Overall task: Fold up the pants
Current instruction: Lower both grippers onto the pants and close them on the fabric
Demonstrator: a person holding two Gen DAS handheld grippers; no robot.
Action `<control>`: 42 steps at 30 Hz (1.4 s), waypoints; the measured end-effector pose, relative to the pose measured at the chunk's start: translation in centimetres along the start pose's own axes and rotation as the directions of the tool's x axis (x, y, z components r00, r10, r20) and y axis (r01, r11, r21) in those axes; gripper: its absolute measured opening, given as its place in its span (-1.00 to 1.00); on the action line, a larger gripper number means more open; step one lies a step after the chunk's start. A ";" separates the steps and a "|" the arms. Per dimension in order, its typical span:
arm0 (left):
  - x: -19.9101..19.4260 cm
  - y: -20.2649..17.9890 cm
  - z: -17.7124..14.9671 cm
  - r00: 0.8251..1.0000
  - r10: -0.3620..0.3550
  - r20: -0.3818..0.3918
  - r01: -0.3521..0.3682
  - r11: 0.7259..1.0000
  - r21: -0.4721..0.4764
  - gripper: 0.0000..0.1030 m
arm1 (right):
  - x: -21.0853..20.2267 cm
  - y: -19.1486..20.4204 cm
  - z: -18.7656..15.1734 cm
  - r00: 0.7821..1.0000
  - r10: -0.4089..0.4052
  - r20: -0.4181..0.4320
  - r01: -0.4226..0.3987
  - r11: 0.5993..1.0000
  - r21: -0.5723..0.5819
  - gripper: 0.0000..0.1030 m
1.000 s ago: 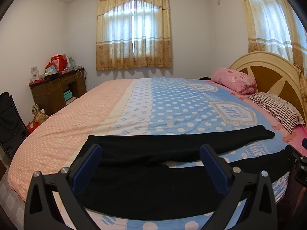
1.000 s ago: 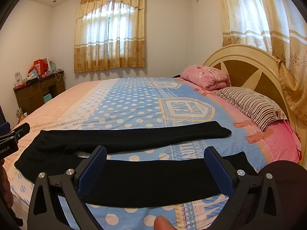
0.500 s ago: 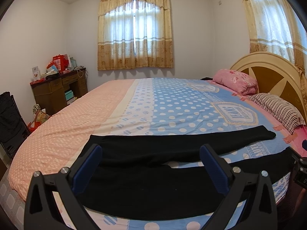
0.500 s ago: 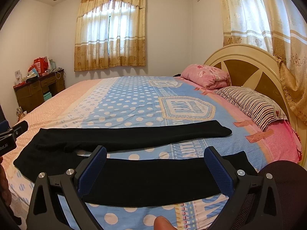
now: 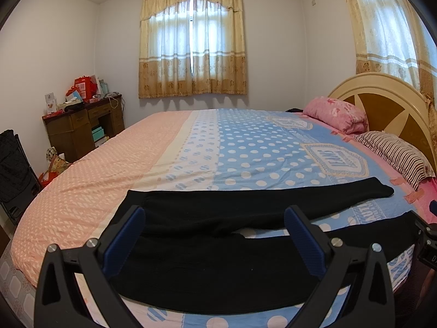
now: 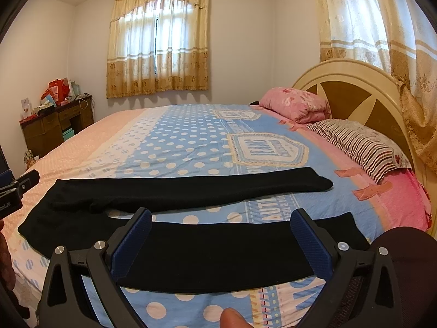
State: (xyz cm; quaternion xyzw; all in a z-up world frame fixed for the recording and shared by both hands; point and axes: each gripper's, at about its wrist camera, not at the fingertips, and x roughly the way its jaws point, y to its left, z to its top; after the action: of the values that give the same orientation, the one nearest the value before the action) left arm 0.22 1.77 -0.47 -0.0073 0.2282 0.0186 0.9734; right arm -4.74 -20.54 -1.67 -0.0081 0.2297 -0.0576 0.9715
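Black pants [image 5: 218, 268] [image 6: 213, 257] lie flat across the near edge of the bed, waist at the left, two legs spread apart and running right. My left gripper [image 5: 214, 218] hovers open above the waist and crotch area, with nothing between its blue pads. Over the middle of the near leg my right gripper [image 6: 220, 224] is held open and empty too. The far leg [image 6: 207, 188] ends near the striped pillow. Each gripper shows at the edge of the other's view.
The bed [image 5: 191, 147] has a pink and blue polka-dot cover. A pink pillow [image 6: 297, 104] and a striped pillow [image 6: 357, 145] lie by the curved headboard [image 6: 352, 87]. A cluttered wooden desk [image 5: 82, 125] stands at the far left wall. A fingertip [image 6: 232, 318] shows at the bottom.
Both views have shifted very slightly; the pants lie as before and both grippers stay open.
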 end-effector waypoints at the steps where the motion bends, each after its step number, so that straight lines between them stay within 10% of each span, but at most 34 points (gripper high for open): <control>1: 0.2 0.1 -0.1 1.000 0.007 -0.004 -0.007 1.000 0.003 1.00 | 0.2 -0.1 -0.1 1.000 0.006 -0.005 -0.006 1.000 0.003 0.98; 26: 18.1 16.8 3.2 0.953 0.116 -0.279 -0.137 0.989 -0.057 0.86 | 12.3 -6.8 1.4 0.980 -0.028 -0.195 0.034 0.999 0.024 0.97; 34: 25.5 18.8 1.8 0.898 -0.033 -0.439 -0.020 0.993 -0.117 -0.17 | 16.5 -9.4 3.1 0.968 -0.042 -0.249 0.047 0.999 0.017 0.76; 42: 27.8 19.5 0.9 0.866 -0.050 -0.497 -0.007 0.994 -0.111 -0.28 | 21.1 -13.7 4.8 0.952 -0.041 -0.302 0.065 0.995 0.070 0.76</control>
State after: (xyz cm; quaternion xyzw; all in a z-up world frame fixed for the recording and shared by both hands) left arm 24.73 22.23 -12.18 -0.0675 0.4707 0.0177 0.8795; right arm 14.64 -36.60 -6.15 0.0328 0.3720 -0.0930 0.9230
